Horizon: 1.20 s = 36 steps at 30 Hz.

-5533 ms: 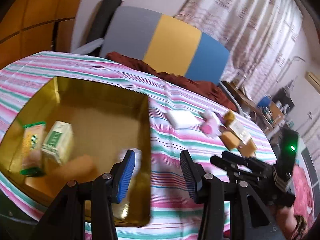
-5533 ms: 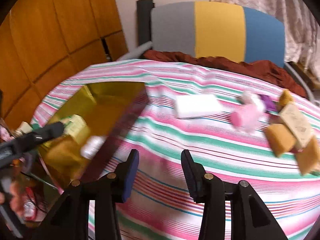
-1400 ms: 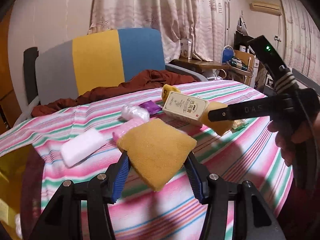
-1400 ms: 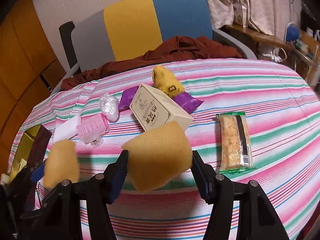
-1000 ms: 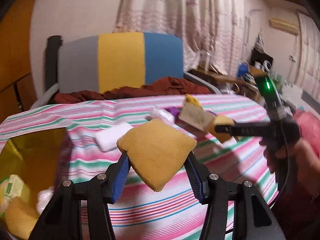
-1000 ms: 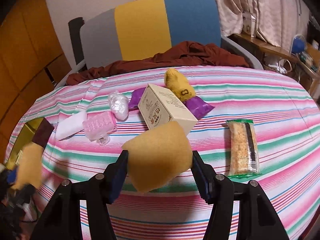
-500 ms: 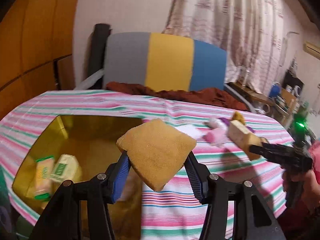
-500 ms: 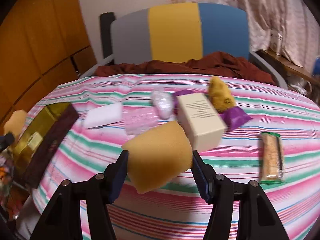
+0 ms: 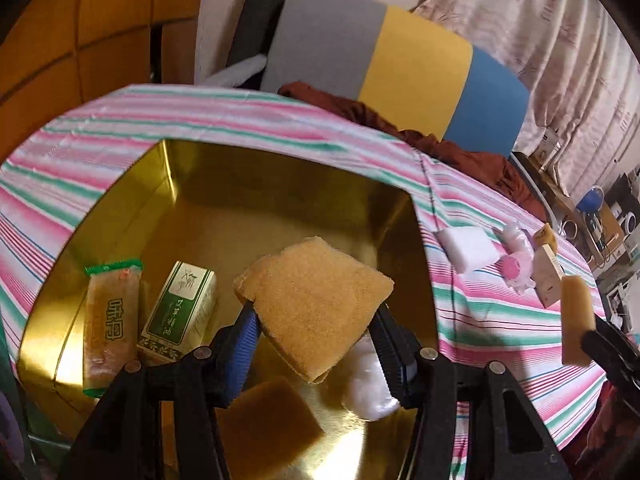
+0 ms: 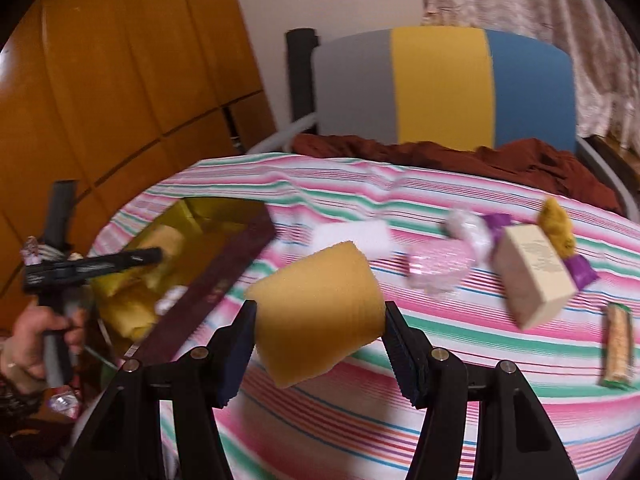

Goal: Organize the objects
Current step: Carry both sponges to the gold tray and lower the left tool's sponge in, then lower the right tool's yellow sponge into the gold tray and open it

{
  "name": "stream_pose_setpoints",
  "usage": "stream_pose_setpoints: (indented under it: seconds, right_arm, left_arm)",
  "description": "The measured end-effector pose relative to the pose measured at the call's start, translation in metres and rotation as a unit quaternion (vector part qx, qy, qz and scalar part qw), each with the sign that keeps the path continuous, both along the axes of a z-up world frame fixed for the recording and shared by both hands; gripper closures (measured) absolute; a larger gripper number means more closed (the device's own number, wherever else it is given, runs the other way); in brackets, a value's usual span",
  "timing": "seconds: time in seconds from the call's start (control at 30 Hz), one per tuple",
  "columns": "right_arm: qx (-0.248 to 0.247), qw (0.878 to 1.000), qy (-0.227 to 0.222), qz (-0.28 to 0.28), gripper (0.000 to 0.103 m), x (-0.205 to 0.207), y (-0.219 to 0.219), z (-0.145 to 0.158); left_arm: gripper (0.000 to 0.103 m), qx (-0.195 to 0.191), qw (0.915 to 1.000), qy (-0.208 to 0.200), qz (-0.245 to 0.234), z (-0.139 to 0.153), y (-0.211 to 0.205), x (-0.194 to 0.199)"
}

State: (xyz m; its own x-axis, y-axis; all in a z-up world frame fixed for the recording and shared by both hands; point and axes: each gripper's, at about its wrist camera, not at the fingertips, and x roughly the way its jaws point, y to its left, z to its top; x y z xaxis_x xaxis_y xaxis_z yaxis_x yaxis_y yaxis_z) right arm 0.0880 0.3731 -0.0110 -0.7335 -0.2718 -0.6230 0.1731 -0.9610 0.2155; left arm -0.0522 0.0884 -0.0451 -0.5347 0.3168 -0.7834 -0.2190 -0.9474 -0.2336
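The left gripper (image 9: 316,320) pinches a brown sponge (image 9: 314,304) in its jaws above the gold tin (image 9: 280,184), while the right gripper (image 10: 318,332) pinches a yellow sponge (image 10: 318,308) over the striped worktop (image 10: 460,344), right of the tin.

- In the left wrist view the tin (image 9: 120,200) sits on the counter (image 9: 500,320) at its 9 o'clock side.
- In the tin, the snack bar (image 9: 108,320) lies at 9 o'clock of the carton (image 9: 180,308).
- At 3 o'clock of the tin lies the eraser block (image 9: 468,246).
- A chair (image 10: 440,92) stands behind the counter, at 12 o'clock.
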Motion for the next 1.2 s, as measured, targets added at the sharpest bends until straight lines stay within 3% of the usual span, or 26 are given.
stream_pose_setpoints:
  seconds: [0.27,0.37,0.5,0.6,0.7,0.83,1.2]
  right_arm:
    - [-0.023,0.998,0.015,0.057,0.041,-0.016,-0.060,0.013]
    - [-0.028,0.997,0.014,0.073,0.041,-0.024,-0.081,0.013]
    - [-0.028,0.995,0.011,0.091,0.041,-0.032,-0.103,0.011]
    - [-0.025,0.995,0.008,0.097,0.041,-0.039,-0.116,0.011]
    - [-0.027,0.994,0.004,0.101,0.041,-0.049,-0.128,0.011]
    - [-0.012,0.995,-0.008,0.099,0.041,-0.068,-0.148,0.009]
    - [0.022,0.996,-0.035,0.080,0.037,-0.125,-0.179,-0.011]
  left_arm:
    - [0.037,-0.004,0.9991,-0.024,0.034,-0.009,-0.013,-0.008]
    - [0.034,0.003,0.9992,-0.015,0.037,-0.009,-0.021,-0.006]
    - [0.029,-0.016,0.9996,0.010,0.021,-0.004,-0.024,0.000]
    - [0.029,0.012,0.9986,0.034,0.039,0.007,-0.037,0.009]
    - [0.029,0.050,0.9936,0.058,0.083,0.019,-0.058,0.015]
    - [0.029,0.071,0.9858,0.072,0.134,0.028,-0.084,0.022]
    - [0.030,0.099,0.9809,0.064,0.155,0.025,-0.099,0.024]
